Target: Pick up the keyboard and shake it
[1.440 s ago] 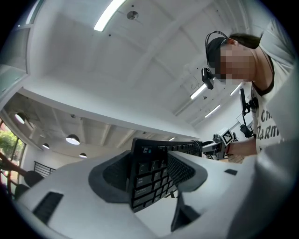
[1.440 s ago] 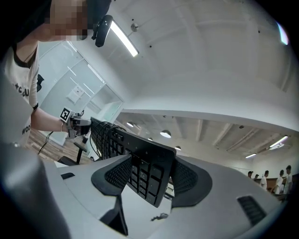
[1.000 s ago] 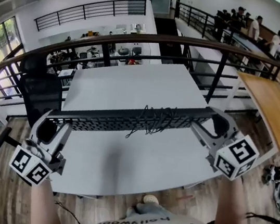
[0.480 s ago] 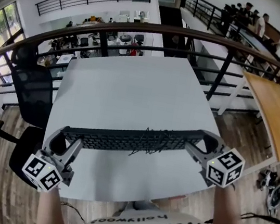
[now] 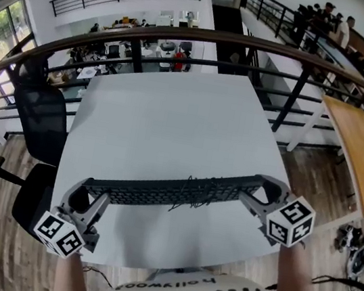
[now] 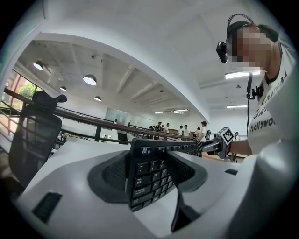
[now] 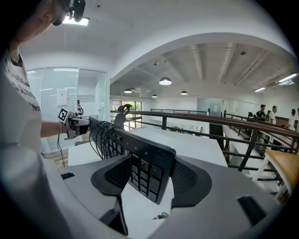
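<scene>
Person's white shirt (image 6: 275, 112) reads "hollywo…". Left gripper (image 5: 85, 193) and right gripper (image 5: 265, 189) each clamp one end of the flat black keyboard (image 5: 174, 192), jaws wide.

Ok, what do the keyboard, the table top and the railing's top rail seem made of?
The keyboard is likely matte black plastic: separate moulded keys with pale legends, no shine. The table top is probably smooth pale grey laminate or painted board: even colour, no grain, soft sheen. The top rail looks like dark brown varnished wood, faintly glossy, on black posts that seem metal.
</scene>
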A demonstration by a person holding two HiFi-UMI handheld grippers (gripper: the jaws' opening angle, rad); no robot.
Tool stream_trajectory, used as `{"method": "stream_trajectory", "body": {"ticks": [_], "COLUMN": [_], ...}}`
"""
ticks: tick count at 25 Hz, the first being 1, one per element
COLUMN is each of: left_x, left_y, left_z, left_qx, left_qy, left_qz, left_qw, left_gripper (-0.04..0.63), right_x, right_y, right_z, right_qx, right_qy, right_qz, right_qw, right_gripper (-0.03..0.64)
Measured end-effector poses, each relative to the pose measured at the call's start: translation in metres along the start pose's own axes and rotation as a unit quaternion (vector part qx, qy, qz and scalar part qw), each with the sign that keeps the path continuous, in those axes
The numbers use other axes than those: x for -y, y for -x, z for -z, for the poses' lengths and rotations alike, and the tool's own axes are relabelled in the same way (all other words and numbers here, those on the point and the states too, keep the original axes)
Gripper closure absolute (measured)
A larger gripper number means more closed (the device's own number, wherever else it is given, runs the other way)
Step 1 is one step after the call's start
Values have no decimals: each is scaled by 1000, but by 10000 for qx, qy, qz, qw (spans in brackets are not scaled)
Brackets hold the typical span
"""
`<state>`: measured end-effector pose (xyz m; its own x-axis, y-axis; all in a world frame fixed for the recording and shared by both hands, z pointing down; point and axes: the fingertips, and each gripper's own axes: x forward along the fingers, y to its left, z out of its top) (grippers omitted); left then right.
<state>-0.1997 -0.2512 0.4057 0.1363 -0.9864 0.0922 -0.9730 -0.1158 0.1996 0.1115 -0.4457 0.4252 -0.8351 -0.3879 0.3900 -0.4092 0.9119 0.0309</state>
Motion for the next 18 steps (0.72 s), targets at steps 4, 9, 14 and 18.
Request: {"method": "stream_trajectory", "body": {"ticks": [4,9,14,18], "left_x": [0,-10,-10,-8], "left_y": [-2,-5,5,18], "left_z": [3,-2,6,-1], "left_qx": [-95,-115,-81,-75], "left_qy": [42,67,61,45], "left_qz": [-79,-148,-191,-227], "left_qw": [9999,9998,9998,9997], "left_gripper": [357,357,357,357], "right_x": [3,7,-1,-11], "right_y": [-5,-19,-21,-16], "right_z": [6,-2,3,-1], "right_qx": [-94,-103,-92,-102], "right_qy": [-73,-45,15,-9], "right_qz": [-85,-154,-184,-214], "right_qw": [9999,9998,9998,9997], "right_gripper": [356,356,356,356]}}
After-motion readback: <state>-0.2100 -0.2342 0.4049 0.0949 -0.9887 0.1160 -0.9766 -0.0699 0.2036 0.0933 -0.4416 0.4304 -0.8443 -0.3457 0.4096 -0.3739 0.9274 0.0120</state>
